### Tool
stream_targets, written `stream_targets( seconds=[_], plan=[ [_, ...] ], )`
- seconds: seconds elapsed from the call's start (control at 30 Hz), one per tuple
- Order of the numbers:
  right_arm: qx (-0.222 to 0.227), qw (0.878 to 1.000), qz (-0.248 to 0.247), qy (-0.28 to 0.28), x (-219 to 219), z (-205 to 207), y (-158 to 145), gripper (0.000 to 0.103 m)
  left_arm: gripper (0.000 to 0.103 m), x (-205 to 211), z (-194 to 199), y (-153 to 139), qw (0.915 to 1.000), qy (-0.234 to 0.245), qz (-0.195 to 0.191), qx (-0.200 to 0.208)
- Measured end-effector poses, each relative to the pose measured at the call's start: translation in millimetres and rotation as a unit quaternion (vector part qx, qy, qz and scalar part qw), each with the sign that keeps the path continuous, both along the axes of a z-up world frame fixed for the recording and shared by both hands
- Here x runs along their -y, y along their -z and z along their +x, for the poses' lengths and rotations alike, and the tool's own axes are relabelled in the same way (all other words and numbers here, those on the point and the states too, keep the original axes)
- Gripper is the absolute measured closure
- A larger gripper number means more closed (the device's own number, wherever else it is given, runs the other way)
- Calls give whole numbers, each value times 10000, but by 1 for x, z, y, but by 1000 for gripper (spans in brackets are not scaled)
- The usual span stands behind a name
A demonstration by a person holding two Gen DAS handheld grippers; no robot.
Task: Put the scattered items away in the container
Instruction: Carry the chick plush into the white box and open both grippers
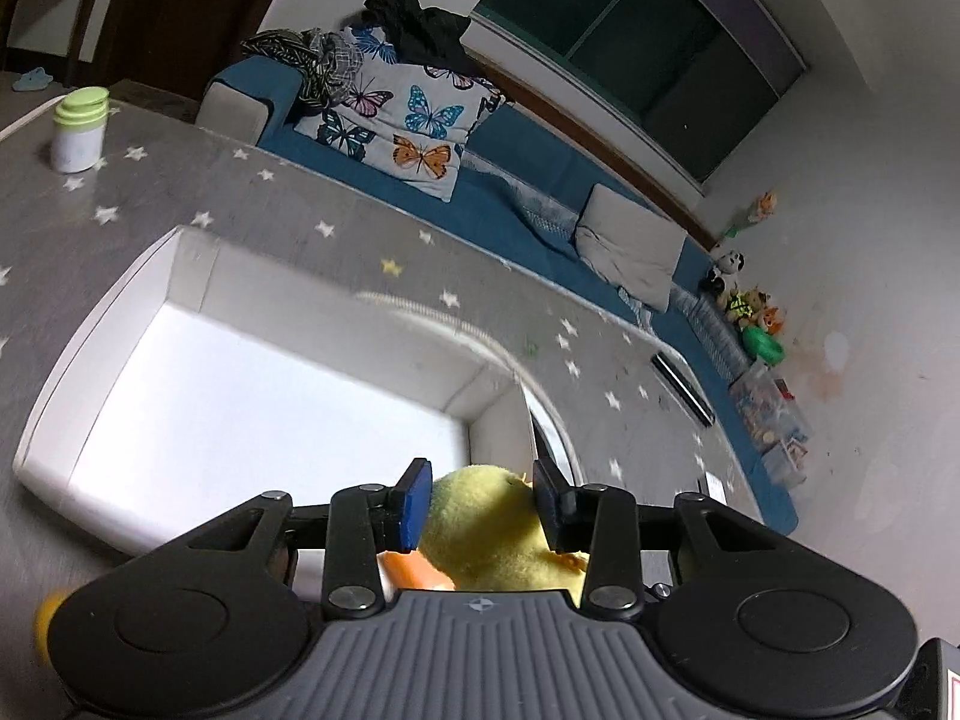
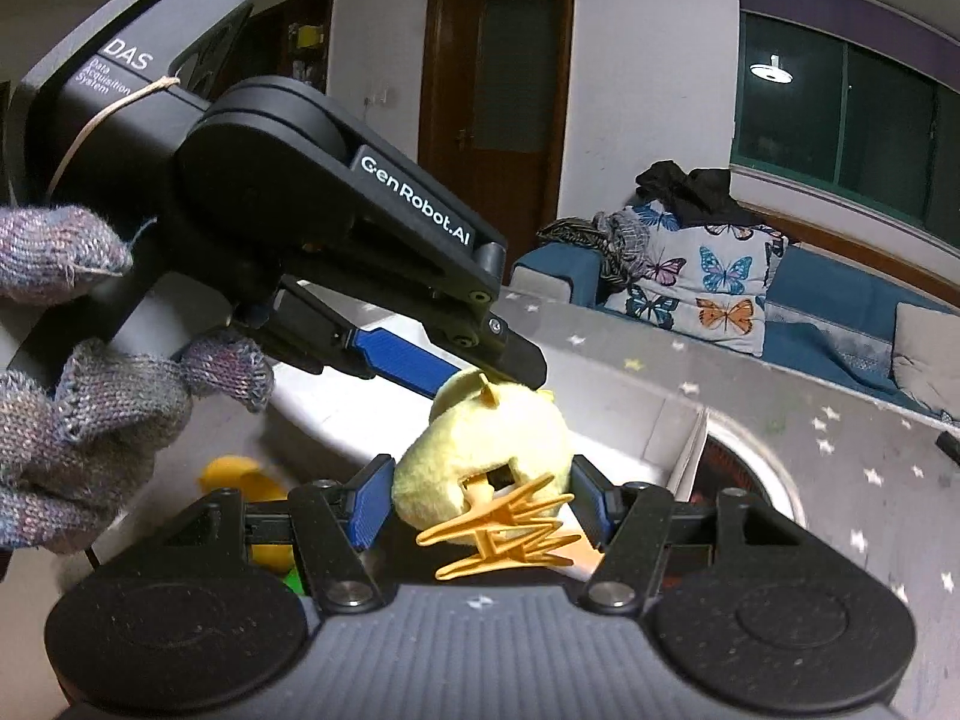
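Observation:
A yellow plush duck (image 1: pixel 492 534) with orange plastic feet (image 2: pixel 504 534) is held in the air in front of the white rectangular container (image 1: pixel 198 276). My left gripper (image 1: pixel 480 501) is shut on the duck's upper part; it shows from the side in the right wrist view (image 2: pixel 480 369). My right gripper (image 2: pixel 480 498) closes around the duck's lower body, its blue pads (image 2: pixel 369 501) touching both sides. The container's inside looks bare white.
A white jar with a green lid (image 1: pixel 78 132) stands on the grey star-patterned tabletop (image 1: pixel 288 204). A dark remote (image 1: pixel 684 387) lies near the table's far edge. A blue sofa with a butterfly cushion (image 1: pixel 396 126) is behind. A yellow-orange object (image 2: pixel 240 480) lies below left.

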State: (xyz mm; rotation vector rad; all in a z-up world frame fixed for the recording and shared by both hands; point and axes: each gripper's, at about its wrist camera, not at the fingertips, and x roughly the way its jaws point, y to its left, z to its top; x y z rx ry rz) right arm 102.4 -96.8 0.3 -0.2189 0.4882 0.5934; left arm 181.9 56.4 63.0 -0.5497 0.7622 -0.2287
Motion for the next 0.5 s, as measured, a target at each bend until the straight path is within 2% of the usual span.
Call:
stream_targets(
  seconds=[0.27, 0.5],
  plan=[
    [-492, 9987, 27, 93, -15, 67, 15, 40, 65, -12, 64, 30, 9989, -38, -85, -455],
    [-810, 9964, -186, 177, -24, 96, 35, 40, 65, -20, 90, 58, 9967, -23, -205, -791]
  ],
)
